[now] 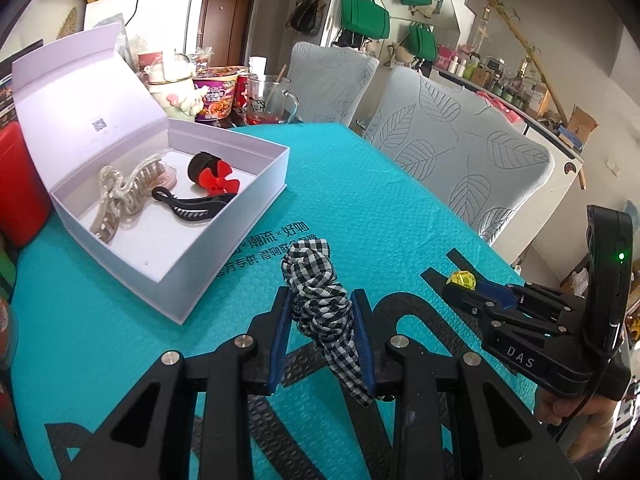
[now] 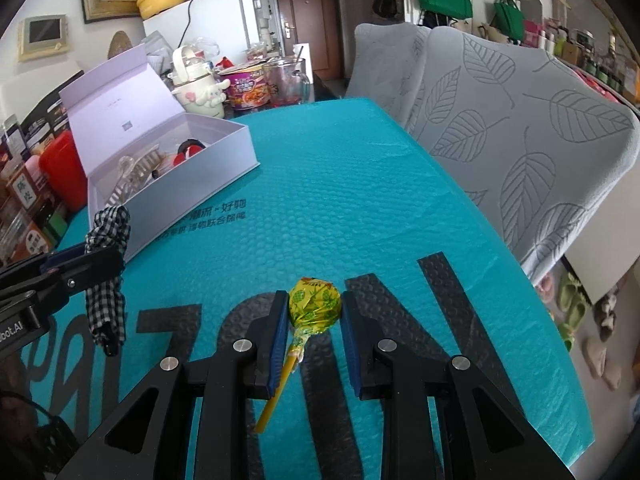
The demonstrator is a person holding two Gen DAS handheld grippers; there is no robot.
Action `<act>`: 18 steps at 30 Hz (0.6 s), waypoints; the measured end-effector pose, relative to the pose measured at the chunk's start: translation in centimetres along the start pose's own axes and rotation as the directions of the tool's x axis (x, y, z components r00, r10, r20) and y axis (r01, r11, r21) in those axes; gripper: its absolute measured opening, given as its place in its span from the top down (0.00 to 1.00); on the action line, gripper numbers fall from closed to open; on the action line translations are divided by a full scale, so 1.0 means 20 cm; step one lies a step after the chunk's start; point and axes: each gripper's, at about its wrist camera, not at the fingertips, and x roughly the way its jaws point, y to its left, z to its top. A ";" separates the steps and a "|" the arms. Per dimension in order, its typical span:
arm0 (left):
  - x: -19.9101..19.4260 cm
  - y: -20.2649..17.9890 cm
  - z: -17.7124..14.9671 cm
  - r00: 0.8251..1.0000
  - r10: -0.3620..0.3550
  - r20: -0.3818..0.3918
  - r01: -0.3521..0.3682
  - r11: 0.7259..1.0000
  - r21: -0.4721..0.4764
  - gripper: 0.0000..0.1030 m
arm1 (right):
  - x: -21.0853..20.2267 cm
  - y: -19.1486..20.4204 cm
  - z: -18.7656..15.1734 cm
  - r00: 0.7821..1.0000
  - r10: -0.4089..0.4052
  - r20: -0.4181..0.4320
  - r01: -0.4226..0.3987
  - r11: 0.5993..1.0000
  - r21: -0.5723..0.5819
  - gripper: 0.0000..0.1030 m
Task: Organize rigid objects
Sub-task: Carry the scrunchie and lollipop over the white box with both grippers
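**Both grippers loaded above the teal mat**

The left gripper (image 1: 322, 312) is clamped on a black-and-white checked scrunchie (image 1: 320, 300); its blue pads press the fabric from both sides, and the cloth bunches up above the fingertips and trails down between the jaws. The right gripper (image 2: 314, 312) is clamped on a lollipop (image 2: 315, 304) in a yellow-green wrapper, the round head pinched between the pads and the yellow stick (image 2: 276, 392) slanting down toward the lower left. Both are held over a teal bubble-textured mat (image 2: 360, 200) printed with large black letters.

Farther out on the mat, to the left, stands an open white box (image 1: 224, 240) with its lid tilted back. Inside lie a translucent beige claw clip (image 1: 124, 196), a black hair clip (image 1: 192, 204) and a small black piece with red fan blades (image 1: 212, 176). Behind the box, cups and an instant noodle bowl (image 1: 218, 96) crowd the table edge. Two chairs with grey leaf-patterned covers (image 1: 460, 152) stand along the right side.
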 end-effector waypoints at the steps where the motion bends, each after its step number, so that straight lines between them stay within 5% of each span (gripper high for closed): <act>1: -0.03 0.01 -0.01 1.000 0.004 0.009 -0.004 1.000 -0.002 0.72 | -0.01 0.02 -0.01 1.000 0.005 0.005 -0.005 1.000 -0.004 0.76; 18: -0.27 0.18 -0.07 0.995 0.067 0.078 -0.062 0.997 -0.054 0.72 | -0.08 0.32 -0.05 0.990 0.143 0.013 -0.141 0.986 -0.093 0.76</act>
